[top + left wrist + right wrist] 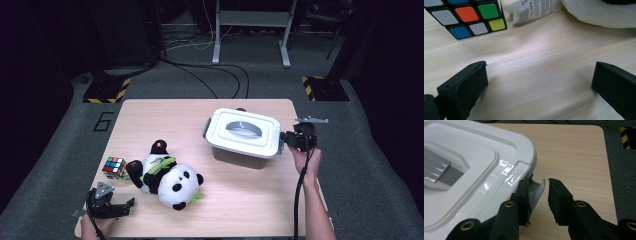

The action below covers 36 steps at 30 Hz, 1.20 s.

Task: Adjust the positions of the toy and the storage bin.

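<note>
White lidded box (243, 137) sits right of centre in the high view. Right gripper (546, 191) is at its grey side latch (537, 192), jaws slightly parted, latch between them, not clamped. Hard glossy plastic, likely light and slippery: grip the latch or recessed lid handle (243, 130). Left gripper (112, 205) idles open, lower left.

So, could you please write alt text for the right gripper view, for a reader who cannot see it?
The right gripper reaches the side of a white lidded box, its black jaws slightly parted around a grey latch at the lid's edge; one jaw lies against the latch, the other stands clear. The box sits on a light wooden table.
</note>
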Tool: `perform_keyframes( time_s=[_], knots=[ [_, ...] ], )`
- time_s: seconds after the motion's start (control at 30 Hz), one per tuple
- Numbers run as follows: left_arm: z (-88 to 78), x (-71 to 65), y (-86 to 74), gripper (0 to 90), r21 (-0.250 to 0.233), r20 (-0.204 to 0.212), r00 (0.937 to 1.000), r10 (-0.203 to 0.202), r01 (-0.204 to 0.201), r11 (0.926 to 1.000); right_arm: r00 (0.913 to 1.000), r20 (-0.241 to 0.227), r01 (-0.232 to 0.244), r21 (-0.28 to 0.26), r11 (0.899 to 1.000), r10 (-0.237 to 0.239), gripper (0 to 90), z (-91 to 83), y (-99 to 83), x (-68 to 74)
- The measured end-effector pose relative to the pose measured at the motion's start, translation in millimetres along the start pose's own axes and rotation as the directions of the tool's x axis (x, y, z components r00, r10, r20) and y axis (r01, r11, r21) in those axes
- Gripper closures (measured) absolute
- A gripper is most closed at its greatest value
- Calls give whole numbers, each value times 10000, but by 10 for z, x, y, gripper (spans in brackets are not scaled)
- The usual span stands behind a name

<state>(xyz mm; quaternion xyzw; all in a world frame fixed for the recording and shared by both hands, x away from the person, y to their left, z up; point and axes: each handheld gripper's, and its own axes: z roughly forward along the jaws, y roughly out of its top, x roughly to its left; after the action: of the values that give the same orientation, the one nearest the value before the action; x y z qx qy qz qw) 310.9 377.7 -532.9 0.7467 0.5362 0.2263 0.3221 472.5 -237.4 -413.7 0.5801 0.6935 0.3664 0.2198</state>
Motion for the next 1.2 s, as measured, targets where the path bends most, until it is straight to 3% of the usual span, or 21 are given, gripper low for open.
perform_keyframes(
  time_s=[0.13, 0.23, 0.4, 0.57, 0.8, 0.87, 0.93, 1.0, 1.03, 1.13, 1.2],
  knots=[
    [0, 0, 0, 1, -2, 6, 10000, -5, 5, 10000, 9998, -37, 170, 146, 9997, -170, 729, 109, 116, -70],
    [0, 1, 0, 2, -5, 6, 10000, -7, 7, 10000, 9995, -261, 156, 204, 9997, -150, 802, 142, 115, -67],
    [0, 2, 1, 2, -2, 27, 10000, -7, 7, 10000, 10000, -93, 38, 287, 9996, -35, 810, 131, 100, -34],
    [0, 2, 1, 2, -2, 26, 10000, -2, 2, 10000, 9984, 6, -558, 379, 9977, 558, 808, 30, -14, 5],
    [0, 2, 1, 2, -2, 28, 10000, -8, 8, 10000, 9970, -61, -774, 376, 9963, 777, 801, -120, -157, 94],
    [2, 2, 2, 2, -7, 11, 10000, -11, 11, 10000, 9989, -91, -451, 204, 9988, 453, 770, -176, -213, 126],
    [1, 1, 2, 2, -5, 14, 10000, -11, 11, 10000, 9998, 4, -186, 35, 9998, 186, 684, -200, -239, 122],
    [2, 1, 2, 2, -9, 13, 10000, -14, 14, 10000, 9999, -100, -137, -159, 9998, 135, 589, -240, -245, 87],
    [2, 1, 2, 2, -9, 13, 10000, -14, 14, 10000, 9999, -100, -137, -159, 9998, 135, 589, -240, -245, 87],
    [2, 1, 2, 2, -2, 7, 10000, -6, 6, 10000, 9998, -77, 165, -330, 9993, -168, 406, -344, -198, 68],
    [1, 1, 2, 2, 12, 9, 10000, -11, 11, 10000, 9986, -197, 485, -393, 9980, -493, 336, -386, -169, 91]
  ],
)
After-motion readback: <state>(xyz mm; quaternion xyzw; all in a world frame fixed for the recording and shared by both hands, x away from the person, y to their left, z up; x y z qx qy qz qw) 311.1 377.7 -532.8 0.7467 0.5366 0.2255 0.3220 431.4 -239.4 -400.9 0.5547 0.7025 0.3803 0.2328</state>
